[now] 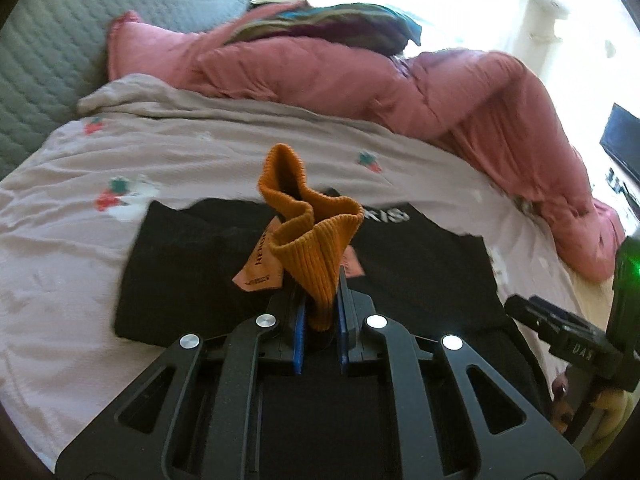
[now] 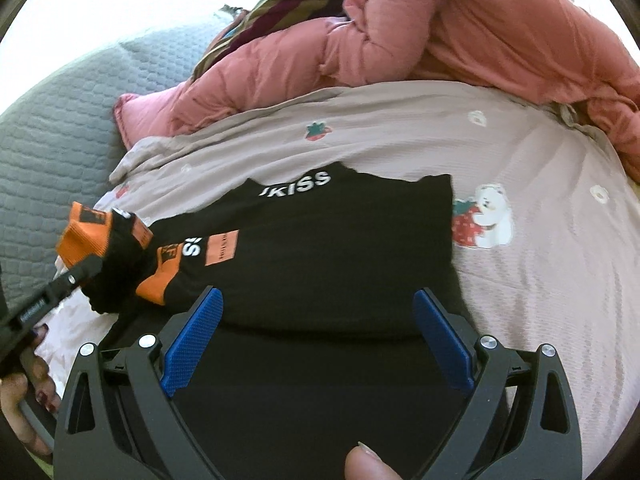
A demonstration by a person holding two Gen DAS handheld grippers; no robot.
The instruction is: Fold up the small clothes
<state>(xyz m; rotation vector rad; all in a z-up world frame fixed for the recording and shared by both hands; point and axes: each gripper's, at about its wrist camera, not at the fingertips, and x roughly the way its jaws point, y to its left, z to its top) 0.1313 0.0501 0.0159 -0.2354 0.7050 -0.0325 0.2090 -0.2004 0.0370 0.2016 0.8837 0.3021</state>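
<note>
**Bringing the orange cuff over the black top**

The left gripper (image 1: 322,312) is closed tight on the orange cuff (image 1: 308,236). The ribbed cuff sticks up from between the blue pads (image 1: 301,332), all bunched and wavy. A pink tag (image 1: 260,268) hangs beside it.

The right gripper (image 2: 318,344) is wide open. Nothing is between its jaws. It hovers low over the black top (image 2: 340,240).

The top lies on the bed sheet (image 2: 520,168), the one with little strawberries. It looks partly folded already, with white letters (image 2: 298,182) near its far edge. In the right view, the sleeve end with its orange patches (image 2: 158,280) is lifted at the left side of the top, where the left gripper holds it. A pink blanket (image 1: 360,80) is heaped behind, well apart from the top.

The step now seems to be folding the sleeve in across the body. To do it well, the left gripper should keep its tight hold and carry the cuff over the middle of the top, then lay it down flat. The sleeve should not twist. The open right gripper could press on the body so the top does not slide. Pulling too hard could drag the whole top and spoil the neat edges.
</note>
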